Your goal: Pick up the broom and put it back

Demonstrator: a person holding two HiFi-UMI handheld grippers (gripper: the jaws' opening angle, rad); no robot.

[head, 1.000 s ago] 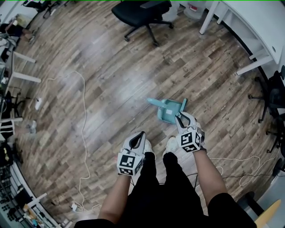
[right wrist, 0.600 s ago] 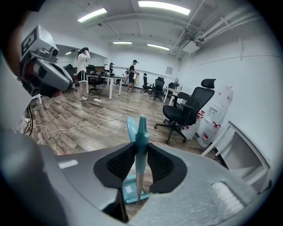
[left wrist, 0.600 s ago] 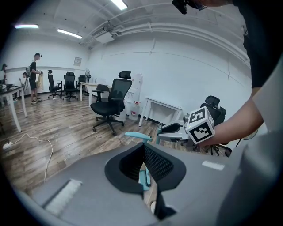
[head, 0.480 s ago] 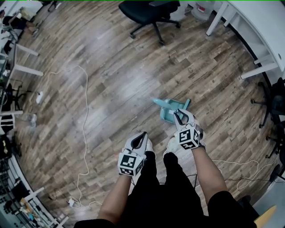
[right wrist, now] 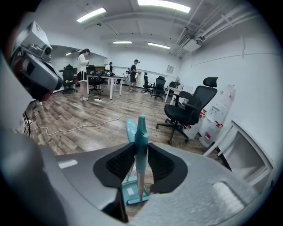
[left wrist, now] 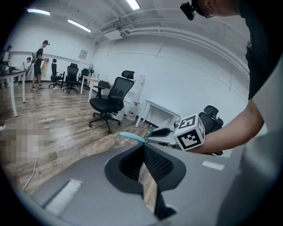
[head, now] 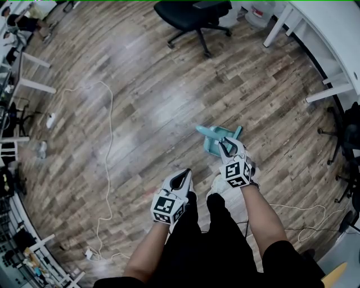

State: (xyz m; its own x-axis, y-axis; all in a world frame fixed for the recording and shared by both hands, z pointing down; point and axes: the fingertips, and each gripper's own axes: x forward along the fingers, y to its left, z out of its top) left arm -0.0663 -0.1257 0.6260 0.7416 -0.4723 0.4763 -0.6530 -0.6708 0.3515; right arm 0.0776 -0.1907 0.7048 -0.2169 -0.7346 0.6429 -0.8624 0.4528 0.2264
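Note:
A teal broom handle stands upright between my right gripper's pads, which are shut on it. Its lower end meets the teal dustpan on the floor, and the dustpan's own handle rises just behind. In the head view the right gripper is over the dustpan, in front of the person's feet. My left gripper hangs to the left, jaws together with nothing in them. The left gripper view looks past its own tips at the right gripper and the teal handle tip.
A black office chair stands ahead on the wood floor. White desks run along the right side. A white cable trails over the floor at left, another behind the right foot. People stand far off.
The right gripper has shifted slightly with the broom over the dustpan. The left gripper has rolled a little in place.

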